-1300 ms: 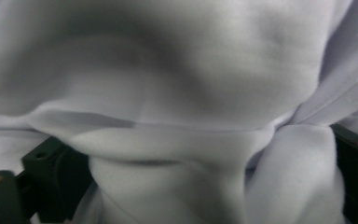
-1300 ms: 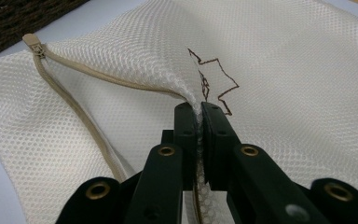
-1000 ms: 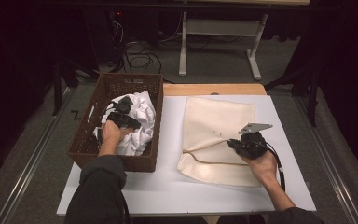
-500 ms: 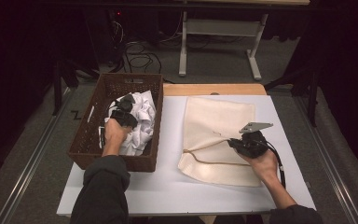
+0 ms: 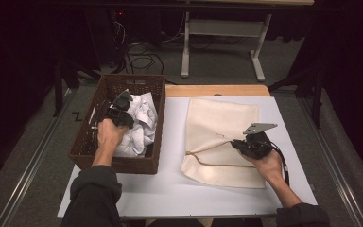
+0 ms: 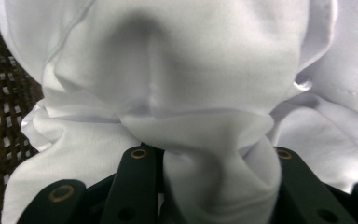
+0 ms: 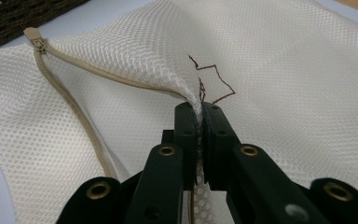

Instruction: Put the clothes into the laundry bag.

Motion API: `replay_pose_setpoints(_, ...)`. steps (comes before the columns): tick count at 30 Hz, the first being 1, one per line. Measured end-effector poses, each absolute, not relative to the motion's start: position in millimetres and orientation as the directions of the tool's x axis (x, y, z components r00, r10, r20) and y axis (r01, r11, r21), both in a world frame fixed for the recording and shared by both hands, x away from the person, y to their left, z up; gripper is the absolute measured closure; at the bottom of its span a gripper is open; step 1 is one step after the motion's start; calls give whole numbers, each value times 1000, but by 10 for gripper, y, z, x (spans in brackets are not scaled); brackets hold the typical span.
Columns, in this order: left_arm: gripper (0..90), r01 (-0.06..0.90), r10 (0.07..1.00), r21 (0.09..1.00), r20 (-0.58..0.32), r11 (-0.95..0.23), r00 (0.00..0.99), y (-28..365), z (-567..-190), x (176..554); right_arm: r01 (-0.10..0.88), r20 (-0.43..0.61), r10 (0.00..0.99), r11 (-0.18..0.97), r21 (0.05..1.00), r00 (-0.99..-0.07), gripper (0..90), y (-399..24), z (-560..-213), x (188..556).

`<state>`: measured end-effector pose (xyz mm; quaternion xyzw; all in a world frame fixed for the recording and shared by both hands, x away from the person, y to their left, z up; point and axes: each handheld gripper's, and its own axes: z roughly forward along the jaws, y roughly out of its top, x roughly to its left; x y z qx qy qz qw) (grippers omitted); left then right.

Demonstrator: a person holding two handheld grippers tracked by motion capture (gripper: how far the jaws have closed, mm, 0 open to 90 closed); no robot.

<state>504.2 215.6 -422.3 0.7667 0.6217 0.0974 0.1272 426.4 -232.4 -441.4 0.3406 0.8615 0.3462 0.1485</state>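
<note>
A crumpled white cloth [image 5: 141,124] fills the brown wicker basket [image 5: 118,165] at the table's left. My left gripper [image 5: 117,111] is over the basket; its jaws have just been closing, and they now pinch a bunched fold of the white cloth [image 6: 182,70] between them [image 6: 209,158]. To the right, a cream mesh bag [image 5: 222,118] lies flat on the white table. My right gripper [image 5: 233,143] is shut on the bag's upper layer [image 7: 284,70] beside the open zipper [image 7: 70,107]. Its pads [image 7: 199,116] hold that edge raised a little.
The basket's dark weave [image 6: 0,93] shows left of the cloth. A bare strip of white tabletop [image 5: 170,179] runs between basket and bag and along the front edge. A wooden board [image 5: 217,90] lies behind the bag. Cables and a table frame [image 5: 189,47] stand on the floor beyond.
My left gripper has closed on the white cloth and risen a little, pulling a fold up with it. The right hand and the mesh bag have not moved.
</note>
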Motion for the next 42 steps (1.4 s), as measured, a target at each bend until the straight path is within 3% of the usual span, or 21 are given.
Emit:
replay_pose_setpoints(11, 680, 881, 967, 405, 28, -244, 255, 2181, -3696, 4828, 478, -6, 676, 528, 702, -737, 868, -2250, -4418, 4295)
replay_pose_setpoints(19, 681, 848, 964, 483, -24, -220, 263, 2280, -3426, 4664, 484, -5, 682, 524, 701, -732, 867, -2251, -4412, 4288)
replay_pose_setpoints(42, 682, 756, 935, 609, -65, -239, 348, 2208, -2910, 4432, 487, -19, 682, 541, 686, -732, 879, -2176, -4409, 4353)
